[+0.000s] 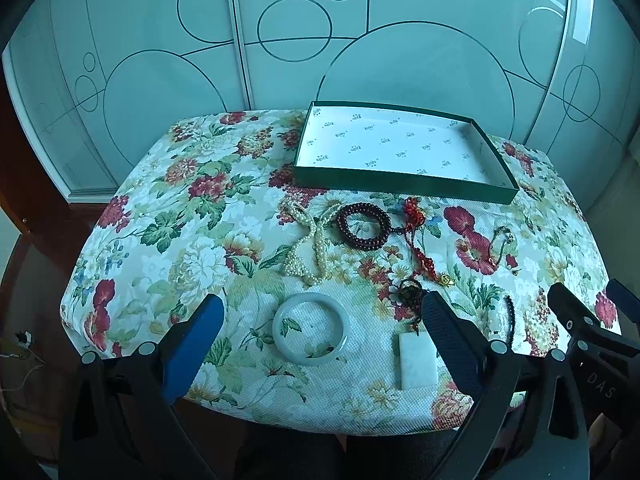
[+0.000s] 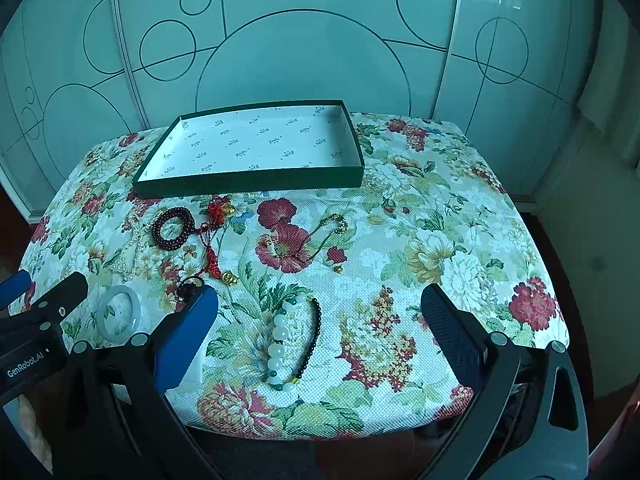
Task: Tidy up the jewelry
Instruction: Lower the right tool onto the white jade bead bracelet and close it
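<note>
A shallow green box (image 1: 404,186) (image 2: 248,187) with a white printed lining stands empty at the far side of the floral table. In front of it lie a pearl necklace (image 1: 308,248), a dark red bead bracelet (image 1: 363,224) (image 2: 174,227), a red knotted cord with gold charms (image 1: 420,240) (image 2: 214,232) and a thin gold chain (image 2: 316,236). My left gripper (image 1: 324,308) is open above a pale jade bangle (image 1: 310,329) (image 2: 118,317), with a white stone pendant (image 1: 418,360) beside it. My right gripper (image 2: 320,304) is open over a white-and-black bead bracelet (image 2: 296,340).
The table wears a floral cloth (image 1: 180,216) (image 2: 440,240) and its near edge drops off just under both grippers. Frosted sliding doors with circle patterns (image 1: 280,40) stand close behind the table. Bare cloth lies on the left and right sides.
</note>
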The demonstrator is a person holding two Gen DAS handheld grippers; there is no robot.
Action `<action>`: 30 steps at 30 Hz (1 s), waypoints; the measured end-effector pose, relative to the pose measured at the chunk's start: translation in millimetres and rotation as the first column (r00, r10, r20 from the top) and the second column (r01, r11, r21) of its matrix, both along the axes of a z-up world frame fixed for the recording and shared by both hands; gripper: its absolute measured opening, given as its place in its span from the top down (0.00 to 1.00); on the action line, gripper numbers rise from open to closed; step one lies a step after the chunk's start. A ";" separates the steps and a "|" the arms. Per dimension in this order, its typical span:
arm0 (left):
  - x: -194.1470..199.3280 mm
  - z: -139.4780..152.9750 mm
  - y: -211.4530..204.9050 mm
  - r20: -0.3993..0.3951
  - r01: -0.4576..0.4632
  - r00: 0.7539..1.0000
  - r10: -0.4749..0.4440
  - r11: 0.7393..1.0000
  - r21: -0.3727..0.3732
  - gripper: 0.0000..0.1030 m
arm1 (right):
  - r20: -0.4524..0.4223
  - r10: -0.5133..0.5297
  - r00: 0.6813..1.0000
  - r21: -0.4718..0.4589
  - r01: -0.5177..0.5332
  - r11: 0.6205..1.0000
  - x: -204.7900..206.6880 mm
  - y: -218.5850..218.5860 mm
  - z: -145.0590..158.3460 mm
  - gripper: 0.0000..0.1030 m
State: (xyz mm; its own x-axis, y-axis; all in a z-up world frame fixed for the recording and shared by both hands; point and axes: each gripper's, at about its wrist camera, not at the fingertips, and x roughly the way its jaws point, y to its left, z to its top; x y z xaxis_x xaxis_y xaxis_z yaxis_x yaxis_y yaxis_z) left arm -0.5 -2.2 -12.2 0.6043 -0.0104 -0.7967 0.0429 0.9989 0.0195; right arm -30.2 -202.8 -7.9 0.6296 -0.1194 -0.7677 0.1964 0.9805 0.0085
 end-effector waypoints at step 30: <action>18.7 -63.1 27.1 -0.085 -0.032 0.996 0.033 0.999 0.025 0.05 | -0.122 0.089 0.988 0.093 -0.078 0.993 8.4 4.4 -68.1 0.47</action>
